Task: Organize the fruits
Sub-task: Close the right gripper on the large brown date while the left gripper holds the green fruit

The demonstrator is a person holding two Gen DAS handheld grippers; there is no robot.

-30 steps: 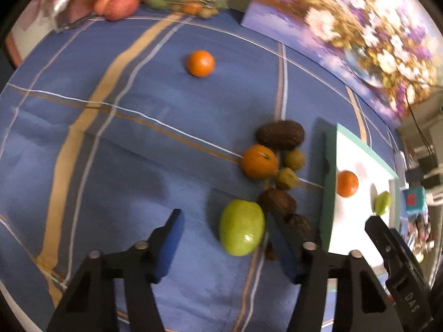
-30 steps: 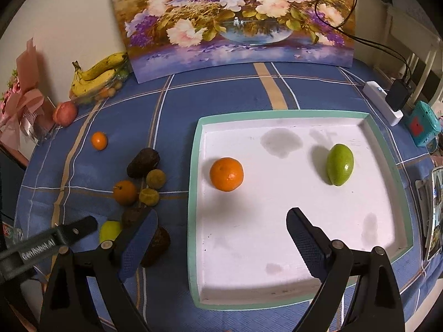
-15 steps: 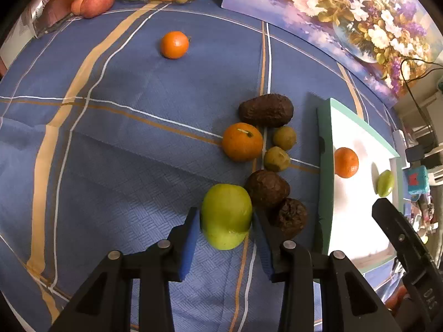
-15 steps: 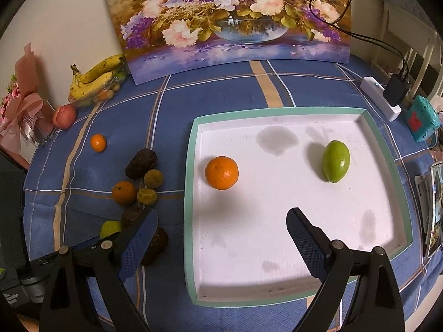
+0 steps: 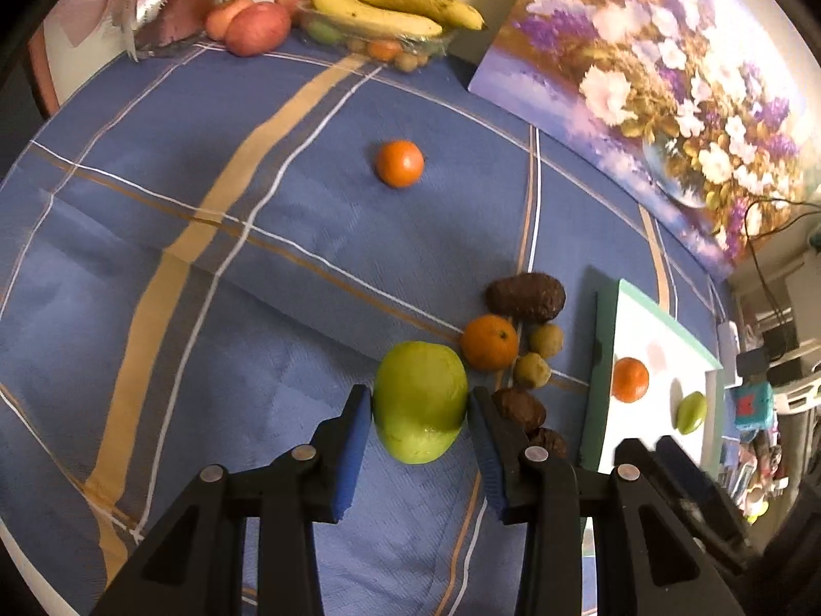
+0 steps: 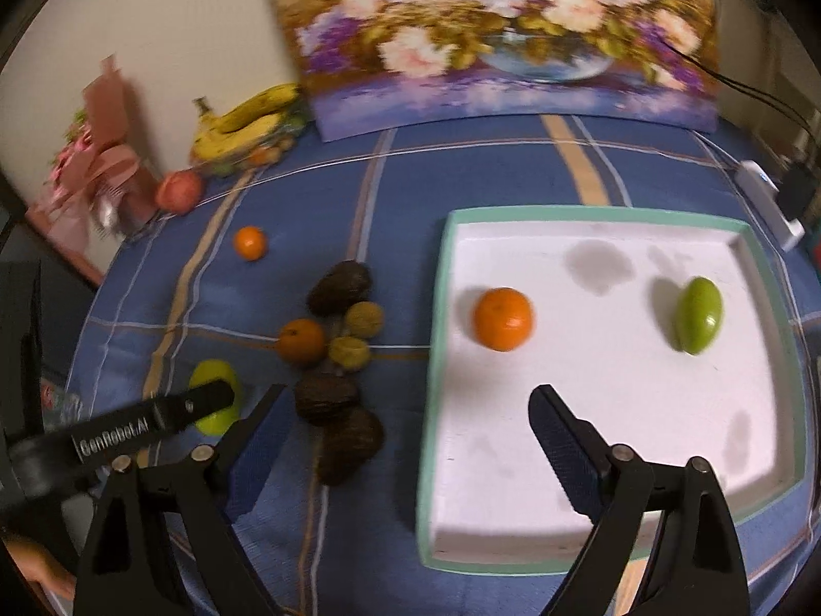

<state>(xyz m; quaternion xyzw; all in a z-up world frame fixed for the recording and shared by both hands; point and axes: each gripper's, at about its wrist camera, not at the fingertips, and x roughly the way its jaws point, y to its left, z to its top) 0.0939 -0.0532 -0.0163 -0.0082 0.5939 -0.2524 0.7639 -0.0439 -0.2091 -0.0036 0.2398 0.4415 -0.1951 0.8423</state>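
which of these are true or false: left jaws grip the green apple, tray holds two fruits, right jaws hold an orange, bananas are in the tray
1. The left gripper has its jaws shut on the green apple. True.
2. The tray holds two fruits. True: an orange and a green fruit.
3. The right gripper holds an orange. False: its jaws are closing with nothing between them.
4. The bananas lie in the tray. False: they sit at the table's far edge, by the painting.
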